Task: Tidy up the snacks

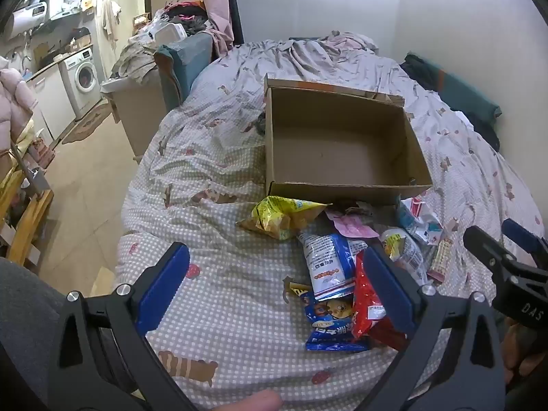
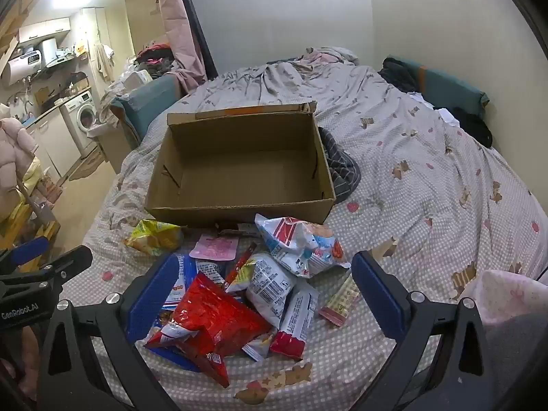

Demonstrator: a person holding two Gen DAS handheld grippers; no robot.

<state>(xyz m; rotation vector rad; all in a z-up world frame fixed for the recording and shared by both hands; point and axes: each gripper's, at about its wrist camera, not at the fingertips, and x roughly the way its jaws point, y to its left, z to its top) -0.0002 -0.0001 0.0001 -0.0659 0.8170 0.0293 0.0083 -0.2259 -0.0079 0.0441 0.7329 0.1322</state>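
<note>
Evidently nothing is packed yet: the cardboard box [image 2: 239, 161] sits empty on the bed [image 2: 428, 185], its near wall just behind the heap of snack packets [image 2: 260, 274]. Both claws are spread wide and hold nothing; the right gripper [image 2: 263, 294] hovers over the red bag [image 2: 212, 318], the left gripper [image 1: 274, 287] beside the pile. Best to pinch that top bag by its crimped edge, lift it clear of the box's near rim, then drop it in. Open quilt lies to the right; the bed's edge falls away left.
</note>
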